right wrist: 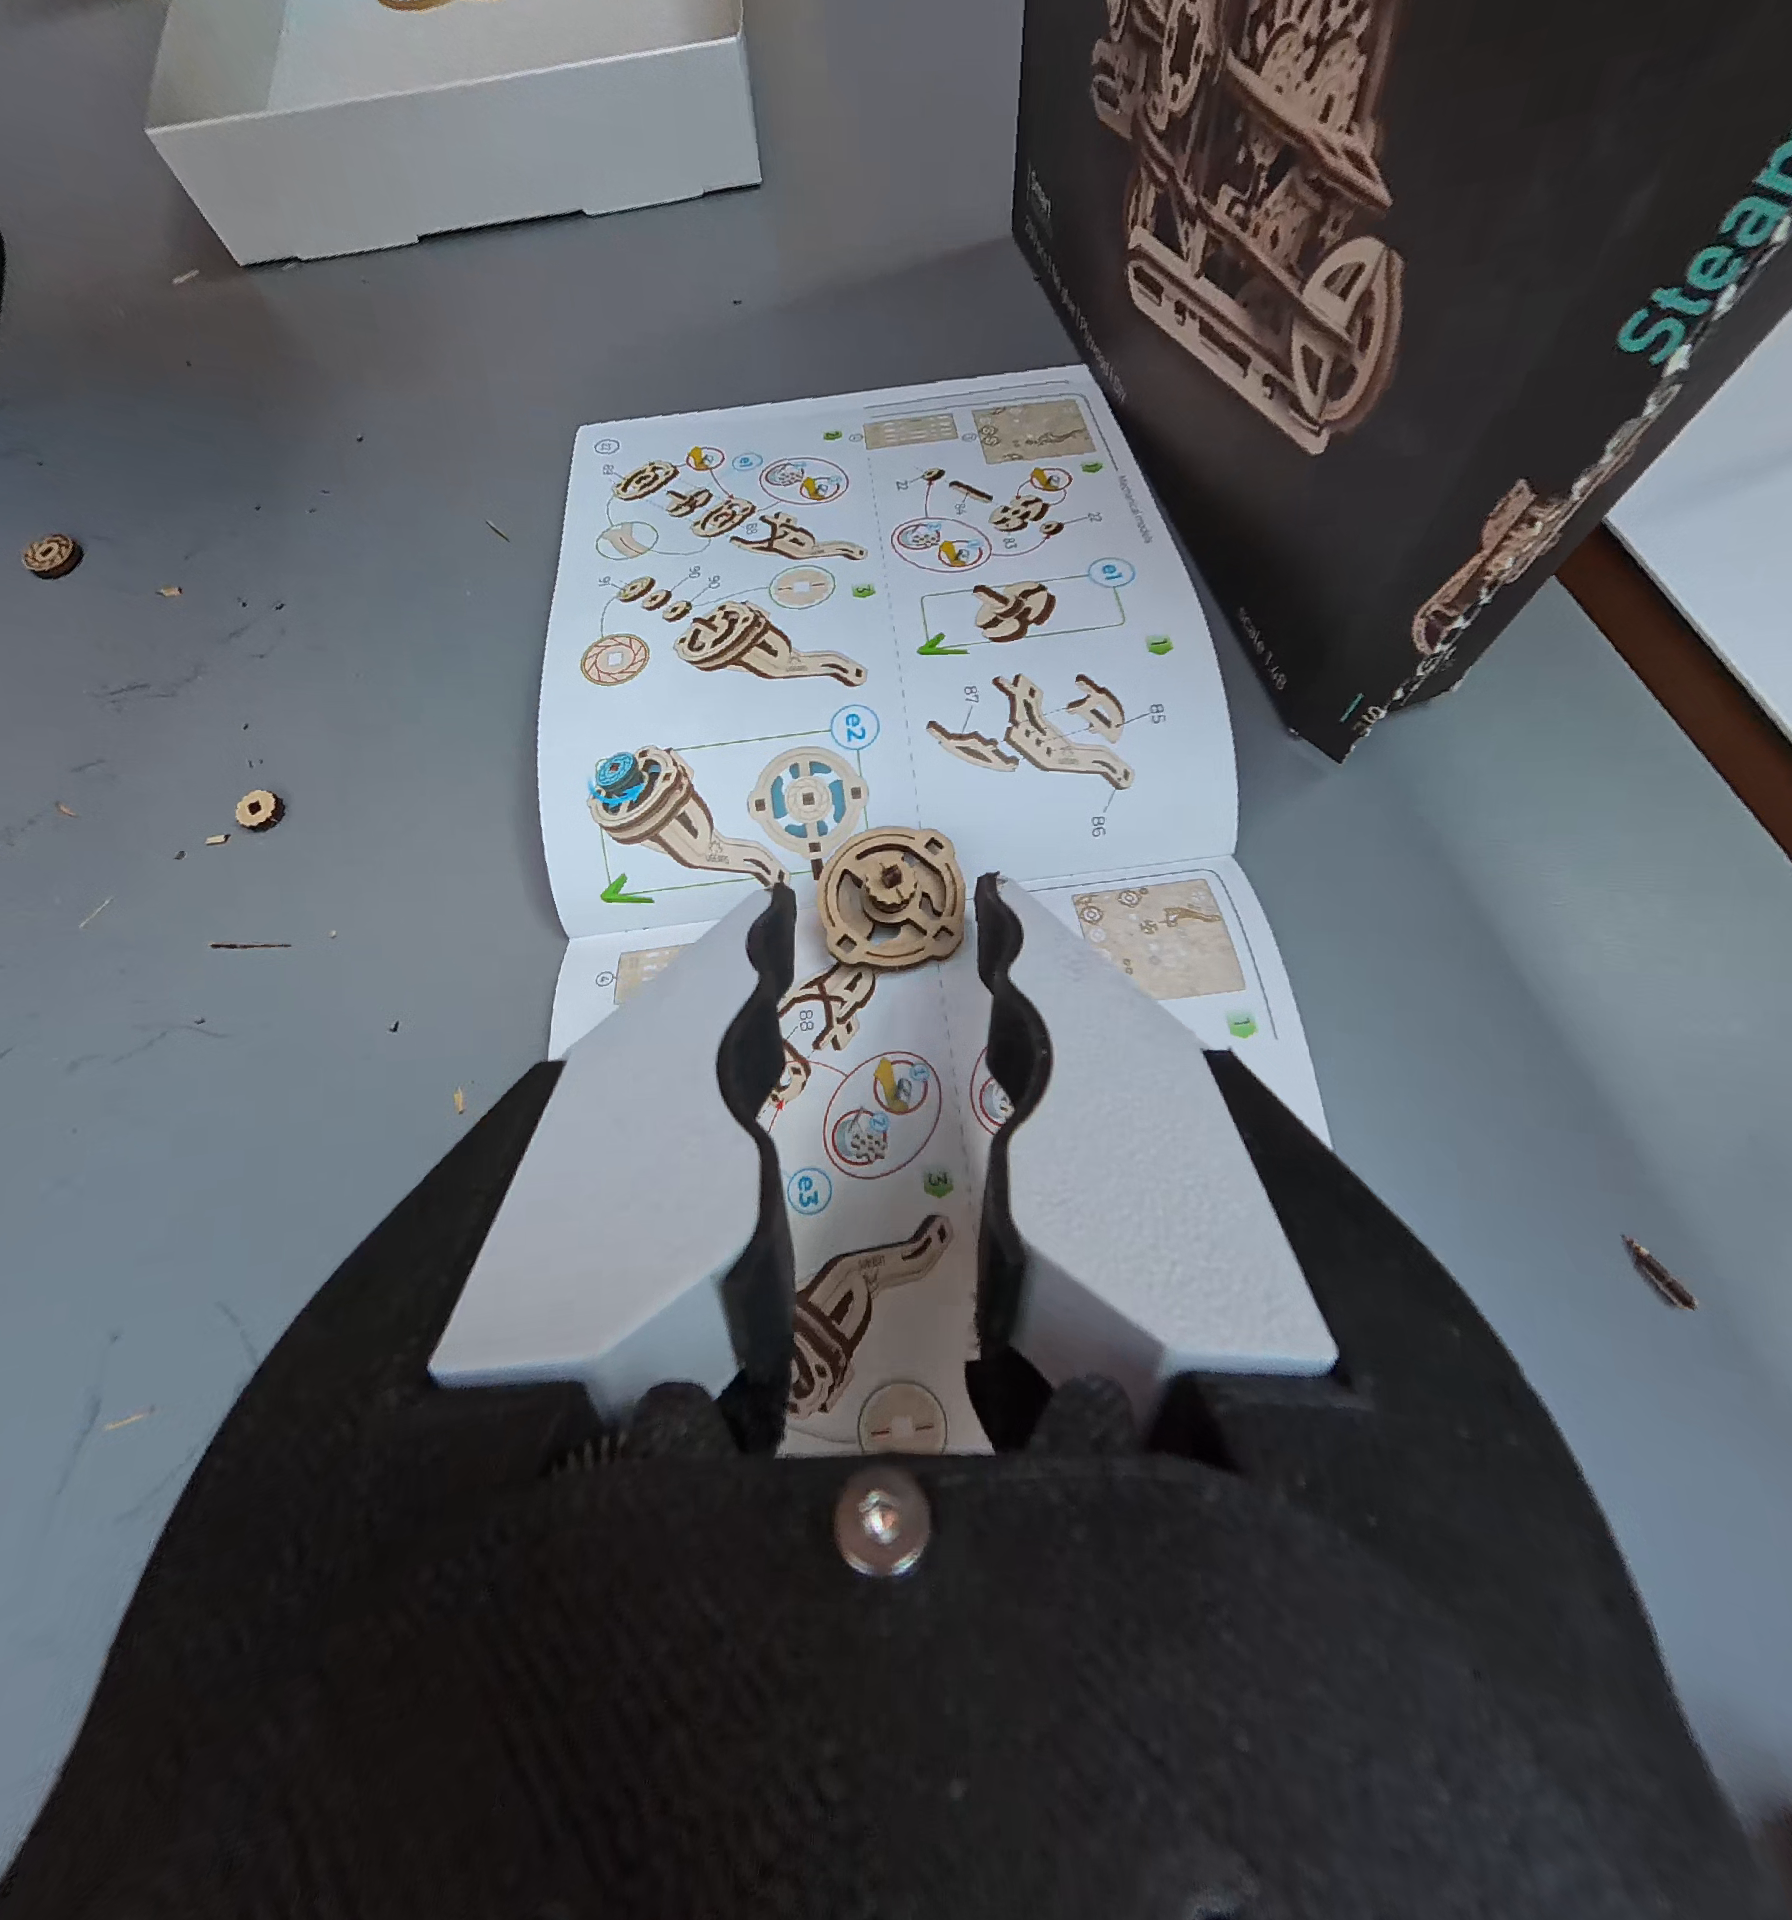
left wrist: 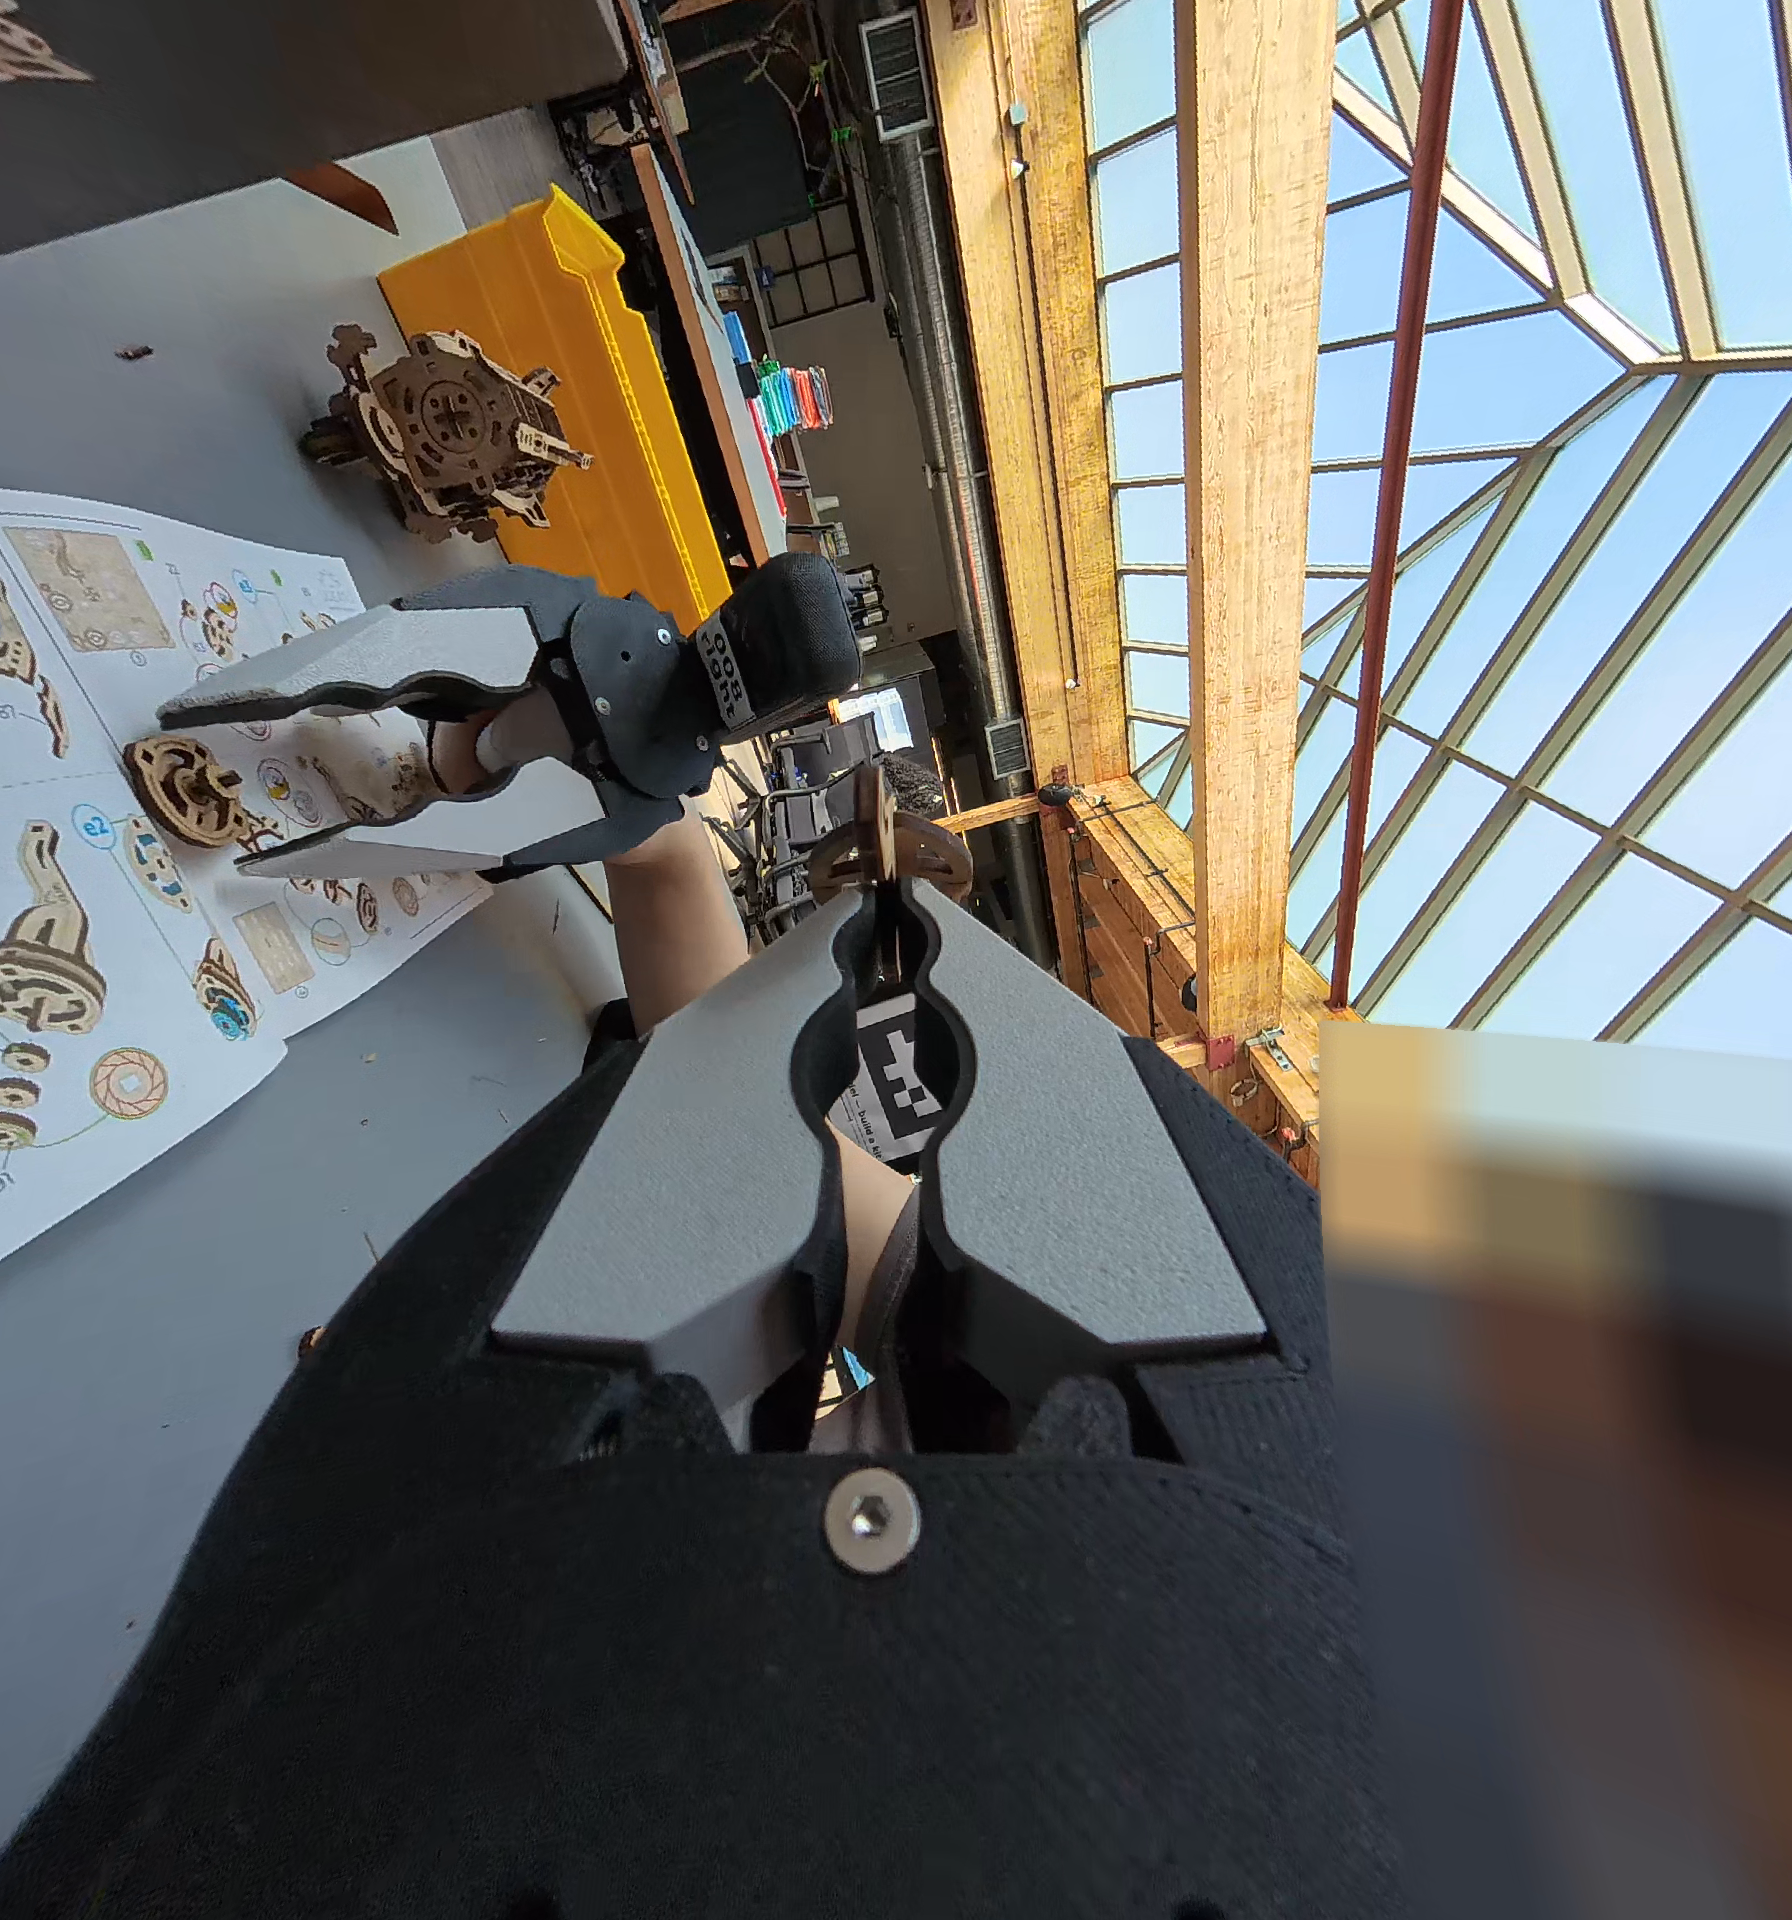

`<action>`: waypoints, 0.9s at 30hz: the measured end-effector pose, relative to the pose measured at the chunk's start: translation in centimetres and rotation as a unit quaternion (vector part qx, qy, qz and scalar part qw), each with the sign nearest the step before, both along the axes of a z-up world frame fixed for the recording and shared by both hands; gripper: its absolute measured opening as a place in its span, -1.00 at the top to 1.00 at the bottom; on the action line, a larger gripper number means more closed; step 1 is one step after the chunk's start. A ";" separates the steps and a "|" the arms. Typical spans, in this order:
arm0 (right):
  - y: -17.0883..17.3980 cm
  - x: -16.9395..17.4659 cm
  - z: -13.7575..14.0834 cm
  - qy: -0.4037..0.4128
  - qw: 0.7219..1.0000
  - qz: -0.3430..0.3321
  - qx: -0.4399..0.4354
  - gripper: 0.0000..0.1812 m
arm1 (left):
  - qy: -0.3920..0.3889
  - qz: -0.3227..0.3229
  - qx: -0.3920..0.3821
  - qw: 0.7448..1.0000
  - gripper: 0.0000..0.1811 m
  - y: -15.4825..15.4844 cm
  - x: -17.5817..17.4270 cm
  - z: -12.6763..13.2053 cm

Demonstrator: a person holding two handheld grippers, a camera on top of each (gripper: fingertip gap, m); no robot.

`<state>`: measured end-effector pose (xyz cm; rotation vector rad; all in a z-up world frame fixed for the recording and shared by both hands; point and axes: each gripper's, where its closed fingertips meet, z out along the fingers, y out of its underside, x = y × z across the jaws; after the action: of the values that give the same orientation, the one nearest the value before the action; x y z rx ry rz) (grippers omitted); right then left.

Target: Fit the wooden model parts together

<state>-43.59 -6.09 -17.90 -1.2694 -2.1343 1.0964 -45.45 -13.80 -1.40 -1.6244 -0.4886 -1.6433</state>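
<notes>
Jaws of the left gripper (left wrist: 887,894) are pressed nearly together on a small wooden part (left wrist: 887,831), a disc crossed by a curved ring piece, which sticks out past the tips at twelve o'clock, lifted off the table and seen against the room's timber beams and skylight. A black-and-white square marker shows in the gap behind the tips.

In the right wrist view, the right gripper (right wrist: 884,896) has its jaws set wide, tips hovering either side of a round wooden wheel assembly (right wrist: 890,899) with a toothed hub; whether the pads touch it I cannot tell. The wheel lies on the instruction sheet (right wrist: 975,665), which spreads from the tips toward twelve o'clock on the grey table (right wrist: 352,1039).

Outward from there, a dark model box (right wrist: 1391,364) stands at one o'clock, a white cardboard tray (right wrist: 456,135) sits at eleven o'clock, and two small wooden discs (right wrist: 50,554) lie apart at nine to ten o'clock among wood splinters.

From the left wrist view, the right gripper (left wrist: 201,790) appears at ten o'clock over the sheet (left wrist: 92,1143), its fingers spread around the same wheel (left wrist: 185,792). Farther out at eleven o'clock, a partly built wooden model (left wrist: 445,436) stands beside a yellow bin (left wrist: 559,343).
</notes>
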 end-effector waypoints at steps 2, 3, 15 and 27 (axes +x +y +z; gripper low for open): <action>0.0 0.1 -0.6 -0.009 1.000 0.003 0.014 0.62 | 0.001 -0.001 -0.001 1.000 1.00 0.0 0.0 -0.1; 0.0 0.2 -0.9 -0.015 1.000 0.005 0.020 0.63 | 0.001 -0.002 -0.001 1.000 1.00 0.0 0.1 -0.1; -0.1 0.1 -0.8 -0.003 0.999 0.015 0.047 0.65 | 0.001 -0.009 -0.005 1.000 1.00 0.0 0.1 -0.3; -0.3 -0.1 -1.1 -0.012 0.999 0.013 0.043 0.68 | 0.000 -0.007 -0.004 1.000 1.00 0.0 -0.1 -0.2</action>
<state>-43.74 -6.40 -19.01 -1.2251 -2.1977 0.9939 -45.50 -13.82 -1.60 -1.6360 -0.4853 -1.6537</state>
